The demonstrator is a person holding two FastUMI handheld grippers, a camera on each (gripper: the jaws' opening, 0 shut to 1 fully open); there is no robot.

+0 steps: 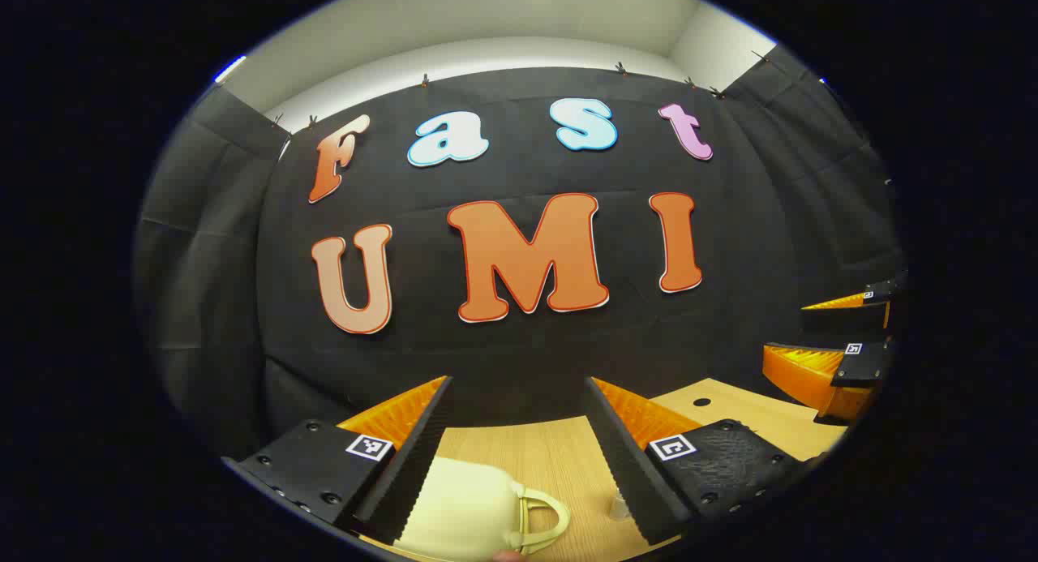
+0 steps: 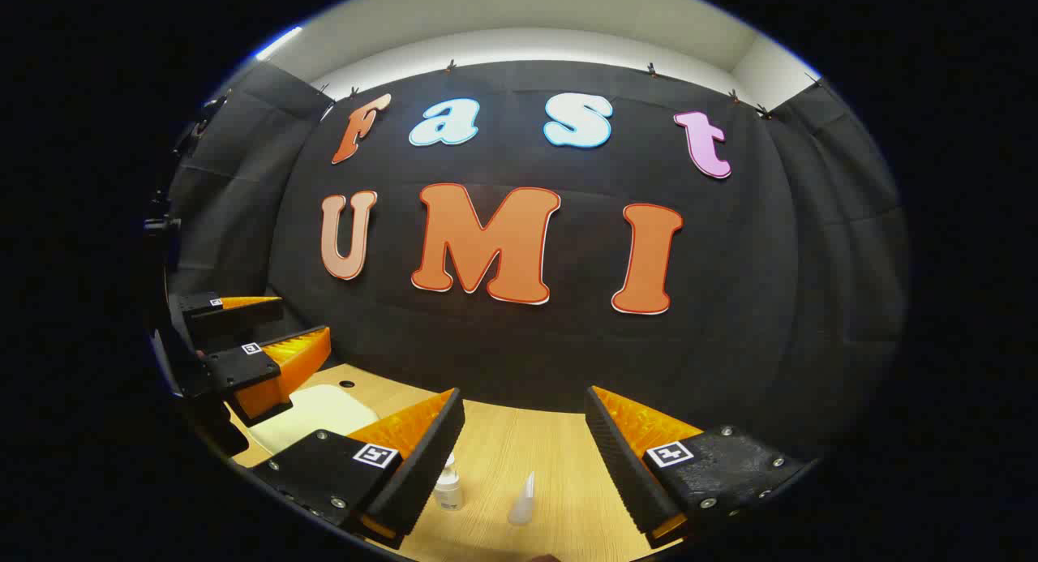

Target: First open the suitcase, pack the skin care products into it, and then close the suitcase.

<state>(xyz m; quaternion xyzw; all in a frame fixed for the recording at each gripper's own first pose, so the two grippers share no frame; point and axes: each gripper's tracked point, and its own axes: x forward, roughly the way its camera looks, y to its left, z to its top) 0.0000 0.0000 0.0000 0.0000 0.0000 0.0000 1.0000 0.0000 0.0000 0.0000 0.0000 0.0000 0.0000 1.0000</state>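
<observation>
Two grippers are hovering above the pale wooden table (image 2: 503, 448), and I am holding both with their jaws spread wide and nothing between them. My left gripper (image 1: 515, 440) is hanging just over the small cream-coloured hard-shell suitcase (image 1: 462, 509), which is lying flat and closed at the near left of the table, its looped cream carry handle (image 1: 542, 515) facing right. My right gripper (image 2: 523, 440) is looking down on the skin care products: a small white pump bottle (image 2: 448, 485) standing upright and a slim white tube (image 2: 523, 501) just beside it, both to the right of the case and apart from it. In the right gripper view I am also seeing my left gripper (image 2: 255, 335) farther off at the left, above the suitcase lid (image 2: 312, 412). Since the case is not yet open, I am judging the opening to be the step in hand. I am reckoning it best to lower the left gripper to the lid's edge near the handle, close lightly on the rim, and lift in an arc while the right gripper is steadying the base, so the light case is not sliding into the bottles. I cannot tell where the latch or zip is.
</observation>
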